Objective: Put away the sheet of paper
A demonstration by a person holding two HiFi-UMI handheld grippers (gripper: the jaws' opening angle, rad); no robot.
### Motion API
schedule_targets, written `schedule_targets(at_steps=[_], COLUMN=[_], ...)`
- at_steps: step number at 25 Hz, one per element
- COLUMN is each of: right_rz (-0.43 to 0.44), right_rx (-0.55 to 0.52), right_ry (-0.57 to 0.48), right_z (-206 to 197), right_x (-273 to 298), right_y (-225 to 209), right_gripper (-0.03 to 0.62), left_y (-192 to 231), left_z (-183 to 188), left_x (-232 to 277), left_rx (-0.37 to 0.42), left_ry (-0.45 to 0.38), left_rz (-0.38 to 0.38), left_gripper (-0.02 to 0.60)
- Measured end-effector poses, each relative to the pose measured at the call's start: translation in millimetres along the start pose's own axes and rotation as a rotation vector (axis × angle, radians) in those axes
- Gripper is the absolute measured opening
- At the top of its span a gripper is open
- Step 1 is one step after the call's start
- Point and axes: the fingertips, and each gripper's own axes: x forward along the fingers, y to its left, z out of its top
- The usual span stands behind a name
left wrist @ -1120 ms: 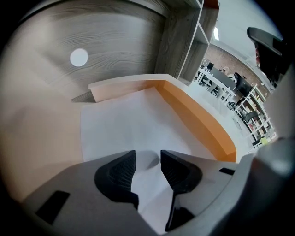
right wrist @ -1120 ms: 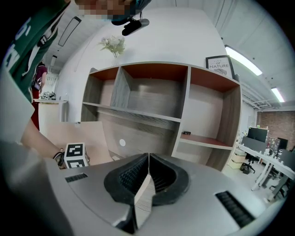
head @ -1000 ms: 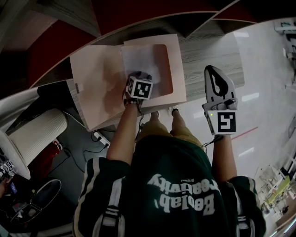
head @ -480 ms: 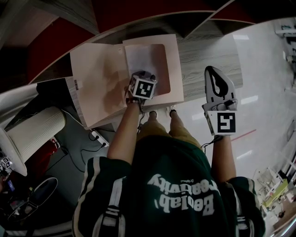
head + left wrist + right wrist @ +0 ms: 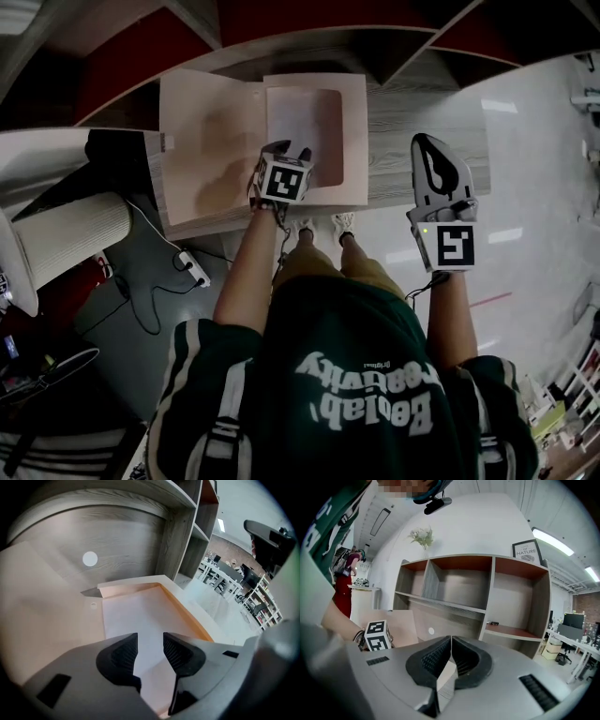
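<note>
A white sheet of paper (image 5: 305,120) lies flat in the recessed right half of an open beige folder (image 5: 354,141) on a grey wooden shelf top; its flap (image 5: 206,150) is spread to the left. My left gripper (image 5: 290,150) hovers over the sheet's near edge. It is open, and in the left gripper view nothing sits between its fingertips (image 5: 150,644), with the paper (image 5: 136,616) beneath them. My right gripper (image 5: 433,152) is shut and empty, held off to the right past the folder, by the shelf top's front edge.
The wooden shelf unit (image 5: 487,597) with open compartments stands behind the folder. A white lamp shade (image 5: 66,248) and cables (image 5: 178,262) lie on the floor at the left. The person's legs and feet (image 5: 319,230) stand just below the shelf top's edge.
The sheet, askew across the folder's inner edge a second ago, now lies square in the recess. The left gripper has stayed over its near edge; the right gripper has hardly moved.
</note>
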Motion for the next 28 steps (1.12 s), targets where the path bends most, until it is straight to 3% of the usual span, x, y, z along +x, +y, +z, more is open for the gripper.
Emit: schedule_targets(at_steps=[8,15,21,28], right_rz=[0.109,0.190,0.217,0.234], right_rx=[-0.004,-0.001,0.014,0.007], right_ry=[-0.061,-0.102,-0.111,-0.142], right_z=[21,29,30,46], right_x=[-3,-18,-32,-50], right_y=[1,5,6,21], right_gripper=[0.037,0.037,0.035,0.037], left_y=[-15,-38,-53,-71], left_z=[17,39,52,49], left_x=[-52,-110,-163,-212], left_rx=[-0.078,-0.103,-0.107,-0.093], left_ry=[-0.091,-0.228,-0.334,-0.418], left_rz=[0.073,0.132,0.219,0.246], left_gripper=[0.189,0.189,0.189,0.189])
